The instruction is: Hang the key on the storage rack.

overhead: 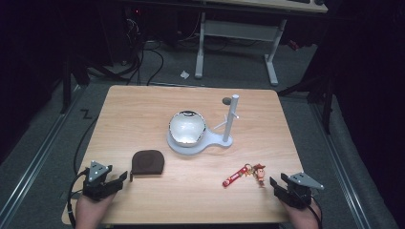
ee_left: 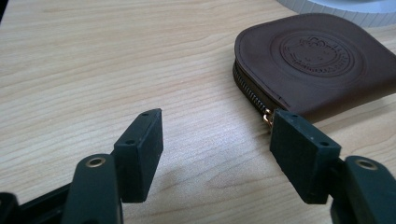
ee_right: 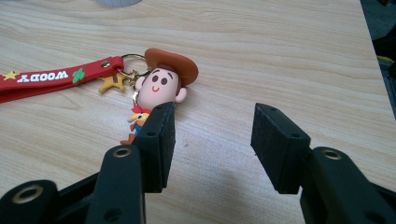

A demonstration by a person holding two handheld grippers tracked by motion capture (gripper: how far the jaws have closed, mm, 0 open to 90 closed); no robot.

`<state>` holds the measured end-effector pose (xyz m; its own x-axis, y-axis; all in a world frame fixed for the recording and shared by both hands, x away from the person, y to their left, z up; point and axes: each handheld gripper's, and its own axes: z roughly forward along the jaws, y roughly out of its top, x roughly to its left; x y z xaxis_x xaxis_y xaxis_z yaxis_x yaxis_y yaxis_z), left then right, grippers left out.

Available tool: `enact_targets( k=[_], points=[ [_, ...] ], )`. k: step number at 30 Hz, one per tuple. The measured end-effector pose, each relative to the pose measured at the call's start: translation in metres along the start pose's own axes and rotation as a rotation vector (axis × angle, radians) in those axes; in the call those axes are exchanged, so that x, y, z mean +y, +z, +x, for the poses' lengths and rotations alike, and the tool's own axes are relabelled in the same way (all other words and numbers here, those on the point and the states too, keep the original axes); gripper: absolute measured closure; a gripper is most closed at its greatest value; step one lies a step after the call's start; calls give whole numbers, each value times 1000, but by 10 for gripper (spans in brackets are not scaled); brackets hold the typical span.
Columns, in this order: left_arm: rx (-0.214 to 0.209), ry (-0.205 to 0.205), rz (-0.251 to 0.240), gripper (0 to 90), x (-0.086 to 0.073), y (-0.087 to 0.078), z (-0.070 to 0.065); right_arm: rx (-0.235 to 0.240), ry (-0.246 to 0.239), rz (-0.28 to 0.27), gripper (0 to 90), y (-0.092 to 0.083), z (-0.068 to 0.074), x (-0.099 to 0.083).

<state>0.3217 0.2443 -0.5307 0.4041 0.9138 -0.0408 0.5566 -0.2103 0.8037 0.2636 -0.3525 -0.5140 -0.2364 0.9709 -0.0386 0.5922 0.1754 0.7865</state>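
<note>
The left hand-held gripper (overhead: 120,178) sits at the near left of the wooden counter (overhead: 143,105). Its jaws stand wide apart with nothing between them. The brown zip pouch (overhead: 147,162) lies flat just beyond it, close to one jaw tip but not gripped.

The right hand-held gripper (overhead: 277,184) sits at the near right. Its jaws are wide too, and only bare wood lies between them. The cowboy keychain (overhead: 259,173) lies just beside its left jaw, with a red strap (overhead: 235,176) stretching away from it.

In the middle of the counter a shiny bowl (overhead: 186,128) rests on a white stand (overhead: 225,140) with a tall peg (overhead: 230,118).
</note>
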Motion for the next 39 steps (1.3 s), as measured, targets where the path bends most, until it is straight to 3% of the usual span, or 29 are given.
enact_targets(
  k=[26, 32, 39],
  points=[
    [-22, -13, -9, 345, 1, 3, -2, 9, 15, 6, 532, 1, -1, -2],
    [-23, -29, -13, 359, 1, 2, -4, 20, 9, 5, 606, 0, 1, 0],
    [-25, -35, -31, 360, 2, -2, -3, 51, -8, 71, 621, 0, 4, 17]
  ],
)
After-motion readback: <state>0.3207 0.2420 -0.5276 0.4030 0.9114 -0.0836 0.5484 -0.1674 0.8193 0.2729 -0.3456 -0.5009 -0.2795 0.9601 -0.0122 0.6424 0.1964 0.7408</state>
